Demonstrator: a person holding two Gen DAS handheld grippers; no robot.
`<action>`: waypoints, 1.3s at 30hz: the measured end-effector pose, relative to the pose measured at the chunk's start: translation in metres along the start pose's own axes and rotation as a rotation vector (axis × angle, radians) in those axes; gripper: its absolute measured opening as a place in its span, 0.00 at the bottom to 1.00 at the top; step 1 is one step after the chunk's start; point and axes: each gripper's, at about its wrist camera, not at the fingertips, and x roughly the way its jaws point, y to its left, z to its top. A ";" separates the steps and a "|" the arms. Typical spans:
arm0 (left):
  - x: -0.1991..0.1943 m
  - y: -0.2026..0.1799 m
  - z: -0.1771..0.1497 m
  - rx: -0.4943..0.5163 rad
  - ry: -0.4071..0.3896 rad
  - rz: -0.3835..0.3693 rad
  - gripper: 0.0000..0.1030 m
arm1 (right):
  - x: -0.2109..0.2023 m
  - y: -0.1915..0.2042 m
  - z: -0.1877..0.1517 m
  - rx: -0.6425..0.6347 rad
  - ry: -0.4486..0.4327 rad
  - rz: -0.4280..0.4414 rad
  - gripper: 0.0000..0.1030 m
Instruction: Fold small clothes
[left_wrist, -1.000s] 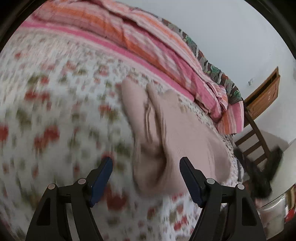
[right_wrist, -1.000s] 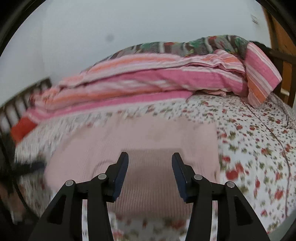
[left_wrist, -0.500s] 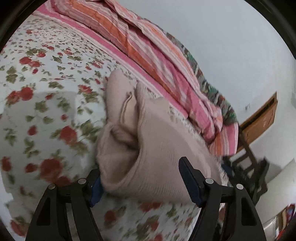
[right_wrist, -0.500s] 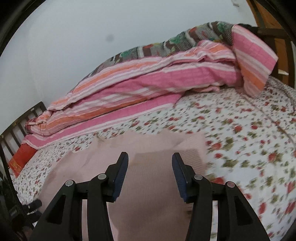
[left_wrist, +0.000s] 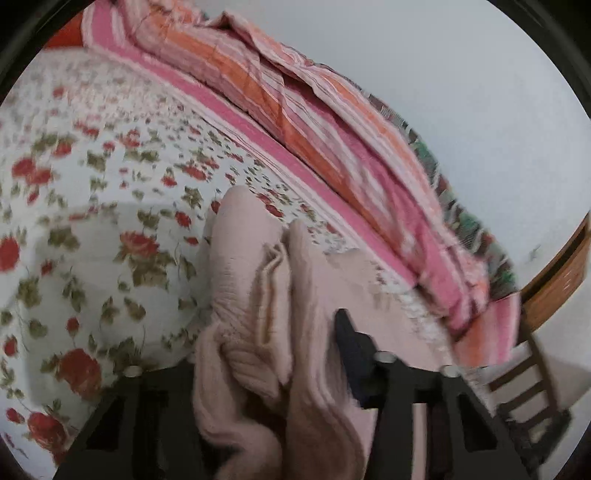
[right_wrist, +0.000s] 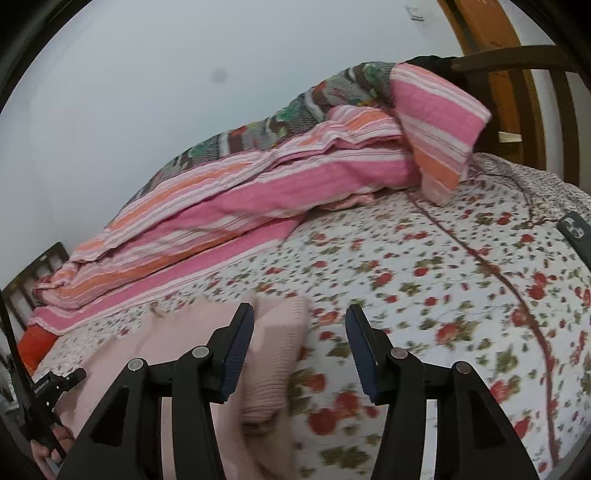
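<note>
**Pink knit garment bunched in left jaws, right jaws apart**

Pale pink ribbed knit garment (left_wrist: 258, 295), soft and thick, gathered into several upright folds and ridges in the left wrist view; ribbed cuff or hem end rounded and rolled. Lying on the floral bedsheet (left_wrist: 92, 221), white with red roses and green leaves, near the striped pink-and-orange quilt (left_wrist: 332, 140) heaped along the far side against the wall.

Left gripper (left_wrist: 273, 354) just been closing, now clenched on the bunched fabric: folds piled between the fingers, covering the left finger almost wholly, right dark-blue pad (left_wrist: 349, 343) pressed into the cloth's side. Some blur in this view.

In the right wrist view, same garment (right_wrist: 273, 350) lying flat across the lower left, its ribbed end reaching in between the fingers. Right gripper (right_wrist: 299, 350) released, jaws standing apart: left pad (right_wrist: 240, 347) just at the cloth's edge, possibly over it, right pad (right_wrist: 360, 354) well clear above bare sheet. Blurred here too, so contact with the left pad not certain. Dark phone (right_wrist: 574, 236) on the sheet at far right.
</note>
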 end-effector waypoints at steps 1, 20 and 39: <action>-0.001 -0.004 0.001 0.014 -0.004 0.013 0.27 | 0.001 -0.005 0.000 0.003 0.004 -0.009 0.49; -0.022 -0.230 -0.031 0.355 -0.082 0.023 0.20 | -0.020 -0.088 0.005 0.161 0.016 -0.070 0.49; -0.014 -0.243 -0.128 0.540 0.222 -0.308 0.68 | -0.020 -0.084 0.004 0.093 0.040 -0.066 0.51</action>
